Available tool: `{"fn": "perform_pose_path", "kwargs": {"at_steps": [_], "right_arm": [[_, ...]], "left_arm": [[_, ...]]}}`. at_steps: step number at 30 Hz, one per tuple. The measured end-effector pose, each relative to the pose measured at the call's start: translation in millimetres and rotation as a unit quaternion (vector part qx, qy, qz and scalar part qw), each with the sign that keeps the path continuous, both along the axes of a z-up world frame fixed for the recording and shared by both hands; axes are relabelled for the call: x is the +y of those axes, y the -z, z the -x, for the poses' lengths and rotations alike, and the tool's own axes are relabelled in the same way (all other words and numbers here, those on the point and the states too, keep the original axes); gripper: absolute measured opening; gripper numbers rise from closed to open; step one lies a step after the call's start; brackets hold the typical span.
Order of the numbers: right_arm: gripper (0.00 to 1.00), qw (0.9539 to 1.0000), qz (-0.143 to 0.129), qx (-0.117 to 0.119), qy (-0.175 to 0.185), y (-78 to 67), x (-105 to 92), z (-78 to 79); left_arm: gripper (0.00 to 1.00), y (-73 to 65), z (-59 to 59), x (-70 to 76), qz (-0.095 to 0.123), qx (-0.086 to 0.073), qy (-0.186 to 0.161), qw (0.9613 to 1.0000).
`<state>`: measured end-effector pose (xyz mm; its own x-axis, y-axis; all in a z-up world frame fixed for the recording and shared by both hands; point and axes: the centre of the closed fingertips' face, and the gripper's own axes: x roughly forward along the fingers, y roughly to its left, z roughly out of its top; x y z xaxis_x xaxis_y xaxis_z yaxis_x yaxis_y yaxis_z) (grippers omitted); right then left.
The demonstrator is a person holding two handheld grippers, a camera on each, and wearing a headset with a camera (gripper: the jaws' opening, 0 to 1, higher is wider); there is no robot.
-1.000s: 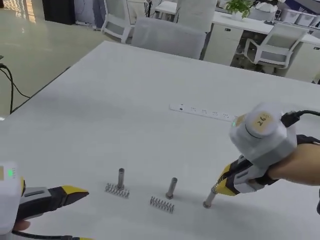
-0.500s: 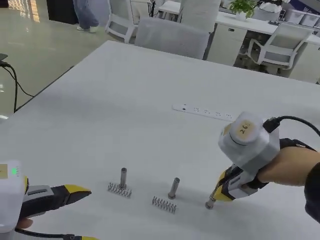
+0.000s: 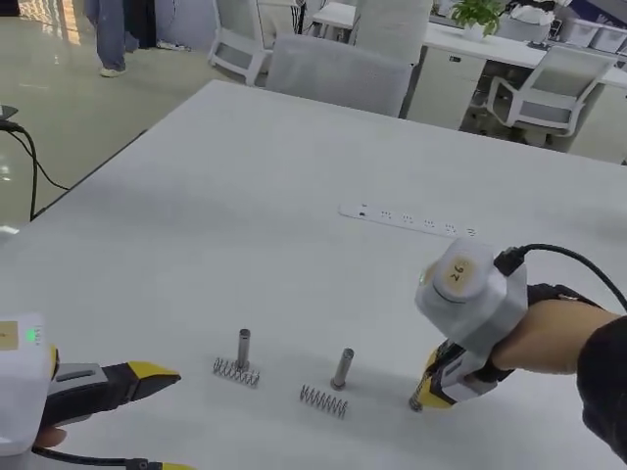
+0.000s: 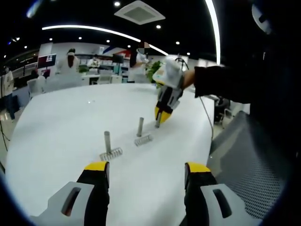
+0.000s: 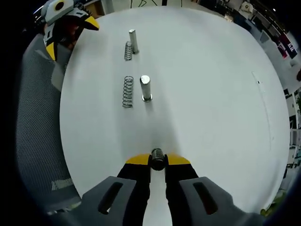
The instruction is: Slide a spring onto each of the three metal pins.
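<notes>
The right hand-held gripper (image 5: 158, 164) is closed narrow on the held spring (image 5: 158, 157) (it shows end-on, as a small round coil between the yellow tips). In the head view the tips point down to the white surface (image 3: 245, 186), and the third pin (image 3: 417, 399) comes out tilted under them. How far the held spring sits on this pin, I cannot tell. The left hand-held gripper (image 4: 147, 167) has its jaws wide apart with nothing between them, low over the near edge of the surface. The left pin (image 3: 244, 346) and the middle pin (image 3: 343, 367) stand upright, apart from each other. A loose spring lies flat just beside the foot of each one: the left spring (image 3: 236, 371) and the middle spring (image 3: 323, 400). Neither is on its pin. A white power strip (image 3: 407, 219) lies farther back, well apart from the pins.
</notes>
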<state>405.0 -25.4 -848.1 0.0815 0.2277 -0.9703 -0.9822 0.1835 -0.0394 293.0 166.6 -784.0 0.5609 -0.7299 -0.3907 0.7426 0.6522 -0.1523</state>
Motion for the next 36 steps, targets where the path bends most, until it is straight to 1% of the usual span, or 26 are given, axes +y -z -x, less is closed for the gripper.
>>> {"fn": "perform_pose_path", "kwargs": {"at_steps": [2,14,22,28,36], "right_arm": [[0.08,1.0,-0.007,0.001,0.004,-0.7,1.0,-0.2],[0.09,0.9999,-0.011,-0.001,0.002,1.3,2.1,-0.5],[0.15,0.9997,-0.022,-0.005,0.005,-0.8,4.1,0.2],[0.19,0.9992,-0.035,-0.019,0.005,-9.2,7.6,-1.5],[0.21,0.9983,-0.046,-0.035,0.001,-21.2,13.9,0.8]], "left_arm": [[0.6,-0.1,-0.1,-0.2,0.0,0.0,0.0,1.0],[0.6,0.1,-0.3,-1.2,0.0,0.0,0.001,1.0],[0.6,0.7,-0.4,-1.8,0.0,0.0,0.003,1.0],[0.6,1.3,-0.3,-2.6,0.0,0.001,0.006,1.0],[0.59,1.4,0.0,-3.6,0.001,-0.001,0.009,1.0]]}}
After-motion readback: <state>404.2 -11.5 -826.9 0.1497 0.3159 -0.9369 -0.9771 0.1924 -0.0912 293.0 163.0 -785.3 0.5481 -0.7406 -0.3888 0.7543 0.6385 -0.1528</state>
